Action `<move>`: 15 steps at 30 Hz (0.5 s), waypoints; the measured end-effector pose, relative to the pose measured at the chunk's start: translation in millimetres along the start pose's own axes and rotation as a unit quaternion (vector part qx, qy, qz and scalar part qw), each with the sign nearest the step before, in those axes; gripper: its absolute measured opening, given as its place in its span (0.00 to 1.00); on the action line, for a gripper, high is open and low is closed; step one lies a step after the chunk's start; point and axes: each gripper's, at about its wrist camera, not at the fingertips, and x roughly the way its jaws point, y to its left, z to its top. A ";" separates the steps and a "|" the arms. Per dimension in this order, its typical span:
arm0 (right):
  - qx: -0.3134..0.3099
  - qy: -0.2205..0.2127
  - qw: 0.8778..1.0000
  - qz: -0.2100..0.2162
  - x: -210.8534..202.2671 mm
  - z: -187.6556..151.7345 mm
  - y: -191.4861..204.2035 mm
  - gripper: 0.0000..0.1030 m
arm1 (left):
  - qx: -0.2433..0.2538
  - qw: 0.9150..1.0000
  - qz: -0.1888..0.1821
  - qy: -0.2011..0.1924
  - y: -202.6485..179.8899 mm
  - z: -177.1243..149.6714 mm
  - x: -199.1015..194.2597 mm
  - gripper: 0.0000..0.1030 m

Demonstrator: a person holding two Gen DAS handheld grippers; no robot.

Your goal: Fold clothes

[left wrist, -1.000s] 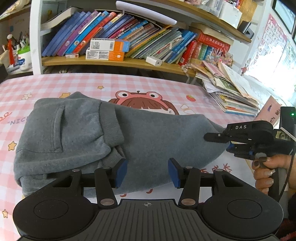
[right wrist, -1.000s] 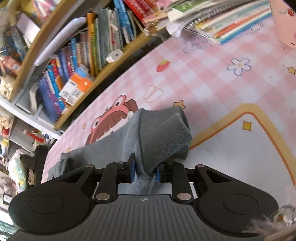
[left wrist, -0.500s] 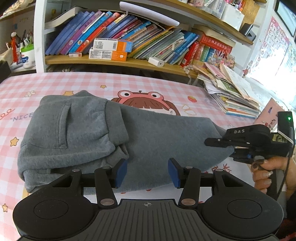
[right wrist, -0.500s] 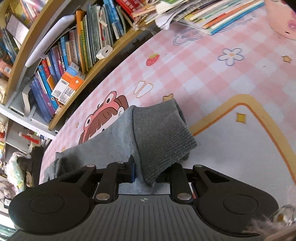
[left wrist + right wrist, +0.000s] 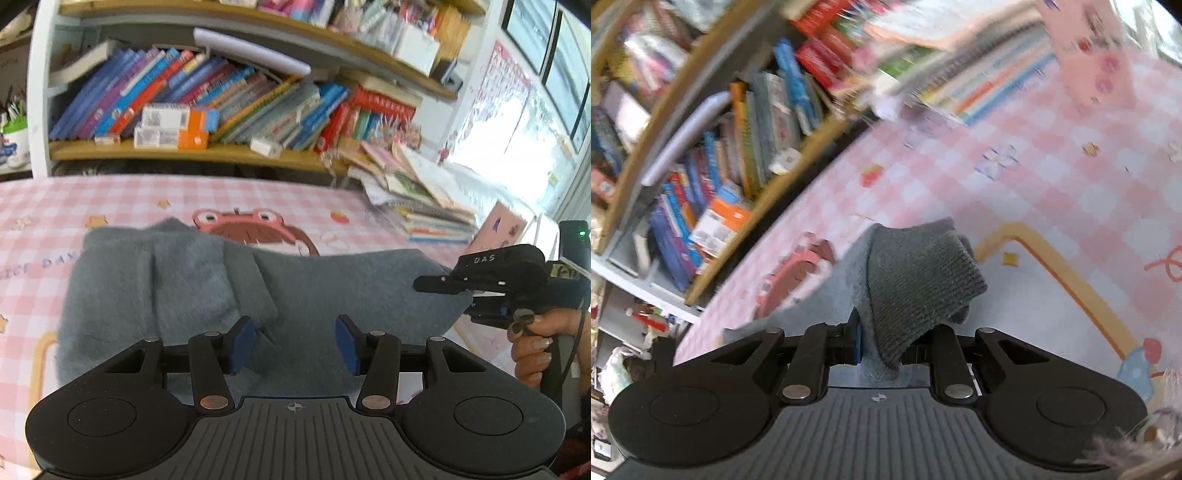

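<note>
Garment: a grey fleece garment (image 5: 177, 288) lies across the middle of the left wrist view on a pink checked table cover (image 5: 44, 199); its left part is already doubled over in layers, its right part tapers to the right edge of the frame.

Ribbed cuff: the ribbed cuff (image 5: 919, 273) fills the centre of the right wrist view, lifted off the cover and draped over the jaws.

Right gripper: the right gripper (image 5: 881, 341) has its jaws clamped on the cuff end; in the left wrist view it sits at the right edge, held in a hand (image 5: 535, 343) with dark nails.

Left gripper: the left gripper (image 5: 293, 343) has its jaws spread wide with nothing between them, low in the frame over the garment's near edge.

Progress: judged partway; one side is folded, and the long right end looks set to be carried over. Final squaring is not yet done.

Containers: a wooden bookshelf (image 5: 207, 153) across the upper frame holds leaning books and small boxes; a white cup (image 5: 14, 142) at far left holds pens. A loose stack of magazines (image 5: 417, 206) sits on the cover at right.
</note>
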 end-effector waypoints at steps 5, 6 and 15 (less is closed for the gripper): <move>-0.060 -0.035 0.997 0.032 -17.8 -13.1 58.6 0.15 | -0.023 0.999 0.008 -0.034 30.5 6.7 -23.8 0.47; -0.075 -0.040 0.996 0.038 -20.7 -17.3 71.5 0.15 | -0.028 0.999 0.009 -0.038 37.3 7.5 -27.9 0.47; -0.232 -0.047 0.969 0.073 -14.5 -77.6 177.3 0.15 | -0.052 0.997 0.015 -0.059 95.5 7.4 -57.7 0.47</move>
